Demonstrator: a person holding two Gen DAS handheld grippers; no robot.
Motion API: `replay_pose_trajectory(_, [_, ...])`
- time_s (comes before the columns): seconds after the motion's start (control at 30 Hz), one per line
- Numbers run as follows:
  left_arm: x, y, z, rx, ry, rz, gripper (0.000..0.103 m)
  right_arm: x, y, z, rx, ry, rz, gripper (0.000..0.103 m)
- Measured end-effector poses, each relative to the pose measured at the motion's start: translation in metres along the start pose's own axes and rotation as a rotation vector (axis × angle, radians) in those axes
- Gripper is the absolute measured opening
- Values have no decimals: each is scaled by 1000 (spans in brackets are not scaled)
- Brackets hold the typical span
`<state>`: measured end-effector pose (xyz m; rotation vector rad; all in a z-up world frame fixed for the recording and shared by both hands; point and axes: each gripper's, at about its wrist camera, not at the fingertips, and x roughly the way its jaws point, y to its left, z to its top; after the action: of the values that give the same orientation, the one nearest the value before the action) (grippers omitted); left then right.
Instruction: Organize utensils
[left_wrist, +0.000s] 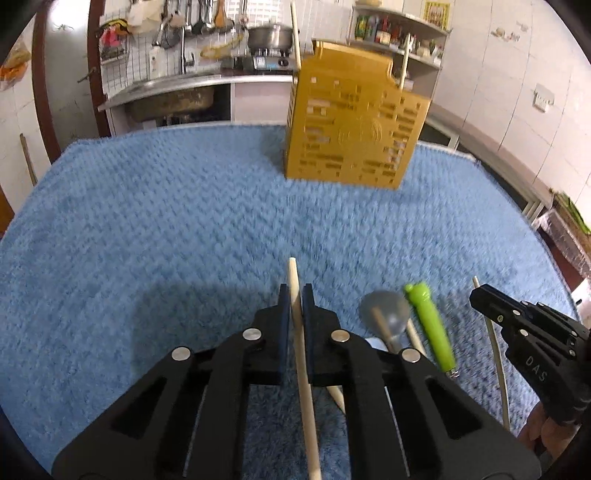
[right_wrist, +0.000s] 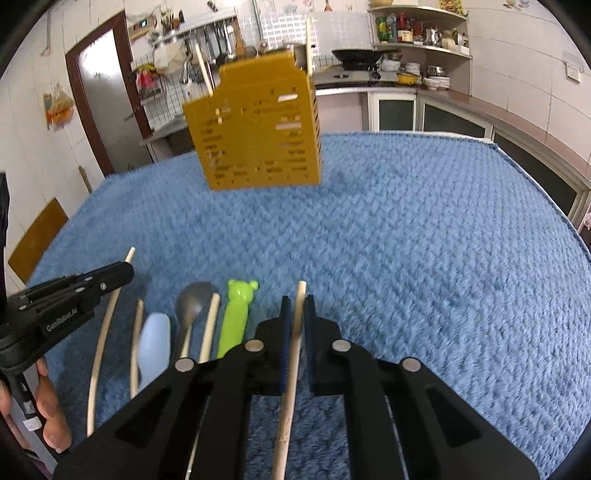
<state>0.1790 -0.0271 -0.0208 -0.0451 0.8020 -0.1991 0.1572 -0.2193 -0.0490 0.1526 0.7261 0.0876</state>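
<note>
We hold a wooden chopstick in each tool: the left tool is clenched on the left-hand chopstick, whose tip pokes out just past its dark blue pads, and the right tool is clenched the same way on the right-hand chopstick. Between our two tools, the remaining utensils lie in a row on the blue textured cloth covering the worktop: a green bear-headed handle just left of the right tool, then a loose chopstick, a grey spoon, a pale blue spoon and another chopstick. Well ahead of both tools, the yellow slotted utensil holder stands upright at the far side of the cloth, with two chopsticks already sticking out of its top. Beyond it are a kitchen sink, hanging ladles and a shelf of bottles.
</note>
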Motion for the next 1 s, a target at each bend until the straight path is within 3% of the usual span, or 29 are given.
replay_pose_trajectory(0.37, [-40, -3, 15, 7, -101, -33, 4, -39, -16, 24, 53, -124, 61, 7])
replay_pose_trajectory(0.57, [-53, -6, 24, 12, -132, -60, 4, -50, -21, 35, 53, -164, 54, 5])
replay_pose_trajectory(0.63, [-52, -6, 26, 18, -129, -64, 4, -48, -22, 37, 43, -155, 46, 5])
replay_pose_trajectory(0.73, [-48, -3, 26, 7, -120, -63, 4, -32, -24, 38, 43, -64, 44, 5])
replay_pose_trajectory(1.0, [-43, 3, 18, 6, -109, -42, 4, 6, -18, 12, 4, 65, -16, 7])
